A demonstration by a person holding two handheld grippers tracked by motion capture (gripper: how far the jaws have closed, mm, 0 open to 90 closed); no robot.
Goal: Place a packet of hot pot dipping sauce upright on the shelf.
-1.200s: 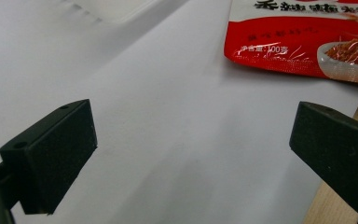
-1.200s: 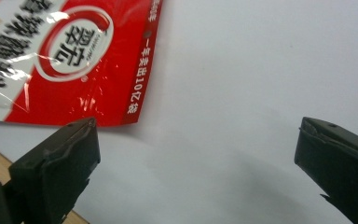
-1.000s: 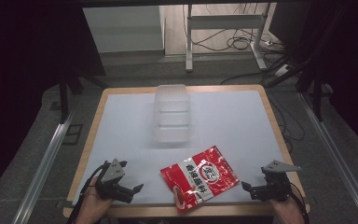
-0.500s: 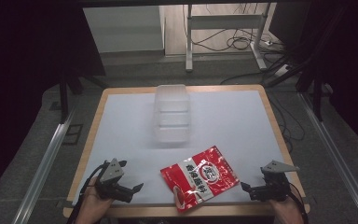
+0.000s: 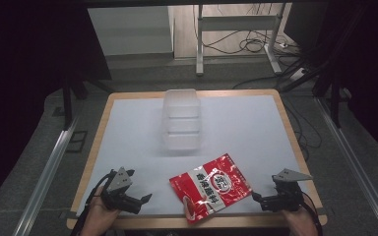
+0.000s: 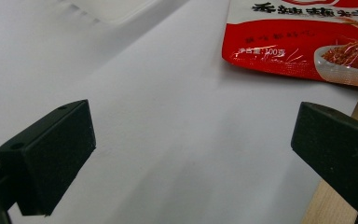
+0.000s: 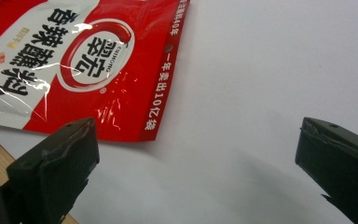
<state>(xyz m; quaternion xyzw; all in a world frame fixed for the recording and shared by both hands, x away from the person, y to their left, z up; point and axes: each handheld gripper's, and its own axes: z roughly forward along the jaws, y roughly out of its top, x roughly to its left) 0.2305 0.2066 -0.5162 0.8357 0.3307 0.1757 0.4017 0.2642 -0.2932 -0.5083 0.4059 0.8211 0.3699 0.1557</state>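
Observation:
A red and white foil packet (image 5: 210,186) lies flat near the table's front edge, between both hands. Its lower end reaches the left gripper view at the top right (image 6: 303,42), and its top end lies at the upper left of the right gripper view (image 7: 88,60). My left gripper (image 5: 140,201) rests at the front left, open, jaws wide apart with bare table between them (image 6: 191,154). My right gripper (image 5: 258,200) rests at the front right, also open and holding nothing (image 7: 196,163). A clear plastic lidded box (image 5: 181,120) stands at the table's middle back.
The white table top (image 5: 246,128) has a wooden border (image 5: 295,142). Metal rails (image 5: 44,172) run along both sides. Cables and a desk frame (image 5: 236,44) lie on the floor beyond the far edge.

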